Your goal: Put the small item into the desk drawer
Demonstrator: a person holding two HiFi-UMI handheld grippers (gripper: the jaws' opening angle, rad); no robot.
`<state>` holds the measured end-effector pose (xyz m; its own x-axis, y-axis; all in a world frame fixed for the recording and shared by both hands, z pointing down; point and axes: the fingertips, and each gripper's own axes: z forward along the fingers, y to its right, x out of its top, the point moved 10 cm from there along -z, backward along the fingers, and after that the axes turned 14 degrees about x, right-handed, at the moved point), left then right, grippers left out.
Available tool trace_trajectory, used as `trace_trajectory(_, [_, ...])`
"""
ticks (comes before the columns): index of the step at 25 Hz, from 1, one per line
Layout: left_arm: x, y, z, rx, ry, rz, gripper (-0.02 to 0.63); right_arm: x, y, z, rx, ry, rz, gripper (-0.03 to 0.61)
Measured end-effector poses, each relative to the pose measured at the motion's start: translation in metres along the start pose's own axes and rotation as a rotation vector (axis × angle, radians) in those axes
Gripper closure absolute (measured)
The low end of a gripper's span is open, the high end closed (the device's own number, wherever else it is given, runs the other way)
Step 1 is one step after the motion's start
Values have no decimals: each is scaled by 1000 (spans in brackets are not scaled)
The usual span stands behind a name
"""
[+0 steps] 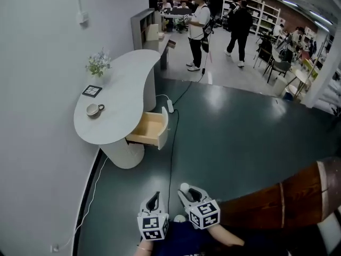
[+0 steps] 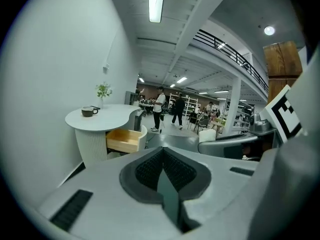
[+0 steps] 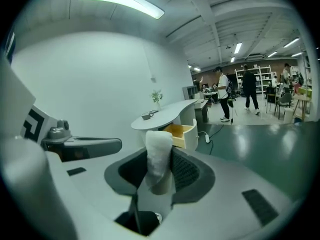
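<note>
The small white item point(image 3: 159, 146) stands upright between my right gripper's point(image 3: 159, 164) pads, which are shut on it. From the head view, that gripper point(image 1: 186, 192) is low in the middle with the white item point(image 1: 184, 186) at its tip. My left gripper point(image 1: 153, 201) hangs just to its left, and its jaws point(image 2: 162, 171) are shut with nothing in them. The white curved desk point(image 1: 125, 87) stands against the left wall, well ahead of both grippers. Its wooden drawer point(image 1: 151, 129) is pulled open; the drawer point(image 3: 181, 130) also lies straight ahead past the held item.
On the desk are a cup point(image 1: 95, 109), a dark square coaster point(image 1: 91, 90) and a small plant point(image 1: 98, 63). A power strip point(image 1: 170, 105) and its cable run over the dark floor by the drawer. A brown wooden block point(image 1: 282, 196) is at right. People point(image 1: 198, 28) stand far back.
</note>
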<state>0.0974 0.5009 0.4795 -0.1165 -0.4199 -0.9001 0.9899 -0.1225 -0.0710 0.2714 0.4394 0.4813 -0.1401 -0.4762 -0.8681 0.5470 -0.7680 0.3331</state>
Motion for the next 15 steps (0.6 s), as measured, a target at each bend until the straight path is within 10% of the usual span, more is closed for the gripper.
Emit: trace_trajectory(15, [37, -31, 88, -72, -15, -3, 611, 36, 47, 51, -104, -12, 57, 439])
